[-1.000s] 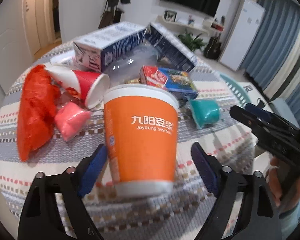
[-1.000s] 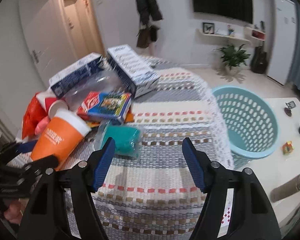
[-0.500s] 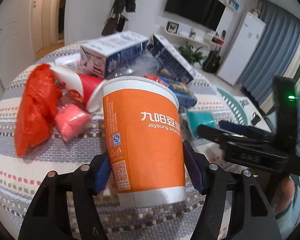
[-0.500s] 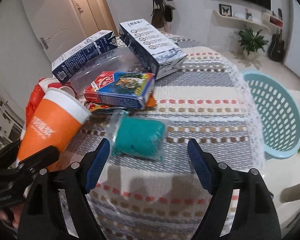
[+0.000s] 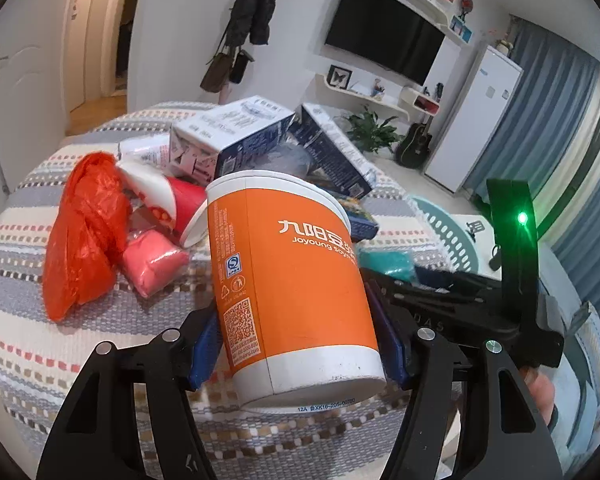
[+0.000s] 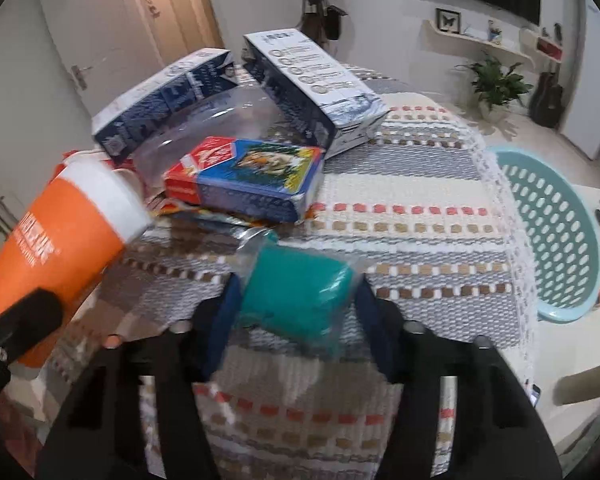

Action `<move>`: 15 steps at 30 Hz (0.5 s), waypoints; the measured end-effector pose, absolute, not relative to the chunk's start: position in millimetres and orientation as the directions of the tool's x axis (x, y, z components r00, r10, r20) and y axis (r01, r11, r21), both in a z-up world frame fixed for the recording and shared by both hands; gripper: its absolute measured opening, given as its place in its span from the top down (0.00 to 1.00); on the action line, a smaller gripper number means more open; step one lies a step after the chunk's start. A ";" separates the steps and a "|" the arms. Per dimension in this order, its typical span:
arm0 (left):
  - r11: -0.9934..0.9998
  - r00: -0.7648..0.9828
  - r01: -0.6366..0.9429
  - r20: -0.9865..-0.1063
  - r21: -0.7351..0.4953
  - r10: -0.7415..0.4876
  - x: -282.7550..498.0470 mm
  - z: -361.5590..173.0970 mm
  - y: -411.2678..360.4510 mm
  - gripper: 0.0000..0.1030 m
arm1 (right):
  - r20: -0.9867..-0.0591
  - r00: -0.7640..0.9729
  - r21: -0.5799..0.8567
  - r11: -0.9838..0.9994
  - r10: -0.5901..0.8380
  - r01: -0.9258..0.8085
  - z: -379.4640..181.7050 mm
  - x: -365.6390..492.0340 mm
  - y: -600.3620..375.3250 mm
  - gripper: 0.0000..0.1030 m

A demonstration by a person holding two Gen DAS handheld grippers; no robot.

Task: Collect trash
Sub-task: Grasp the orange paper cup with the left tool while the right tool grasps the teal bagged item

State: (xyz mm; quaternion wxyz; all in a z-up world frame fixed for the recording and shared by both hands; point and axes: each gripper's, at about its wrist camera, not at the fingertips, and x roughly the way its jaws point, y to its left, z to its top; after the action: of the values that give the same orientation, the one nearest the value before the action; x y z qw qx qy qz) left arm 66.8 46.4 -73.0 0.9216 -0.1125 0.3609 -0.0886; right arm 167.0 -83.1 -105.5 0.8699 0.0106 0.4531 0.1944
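Both wrist views look steeply down, close over the tabletop; each shows the orange cup and teal basket.

We see left hand-held gripper clamped on orange cup; right hand-held gripper, jaws just closing, pinches teal packet.

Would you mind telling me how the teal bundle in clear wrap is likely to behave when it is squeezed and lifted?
The teal bundle looks soft and rounded, so it will probably squash rather than resist. Its loose clear wrap may slip against the right tool. It seems light for its size, so lifting should need little force.
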 end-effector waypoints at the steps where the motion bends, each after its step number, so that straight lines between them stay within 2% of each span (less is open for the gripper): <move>1: 0.958 0.732 0.088 -0.634 -0.272 -0.248 63.9 -68.6 46.2 0.39 | -0.784 0.519 0.184 0.926 0.341 -0.330 -105.4 165.4 -84.1 0.57; 4: 0.955 0.761 0.109 -0.595 -0.276 -0.259 58.0 -55.3 43.8 0.39 | -0.774 0.549 0.143 0.931 0.316 -0.335 -101.8 159.2 -83.5 0.59; 15: 0.966 0.829 0.142 -0.507 -0.217 -0.236 54.2 -10.5 31.1 0.39 | -0.689 0.632 0.197 0.931 0.354 -0.306 -58.8 151.5 -117.8 0.59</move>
State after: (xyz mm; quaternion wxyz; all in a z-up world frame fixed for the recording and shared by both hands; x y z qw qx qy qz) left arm 54.2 31.1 -10.5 0.9525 -0.0855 0.2749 -0.0992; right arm 151.5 -117.8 -58.8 0.9028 0.0307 0.3880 0.1829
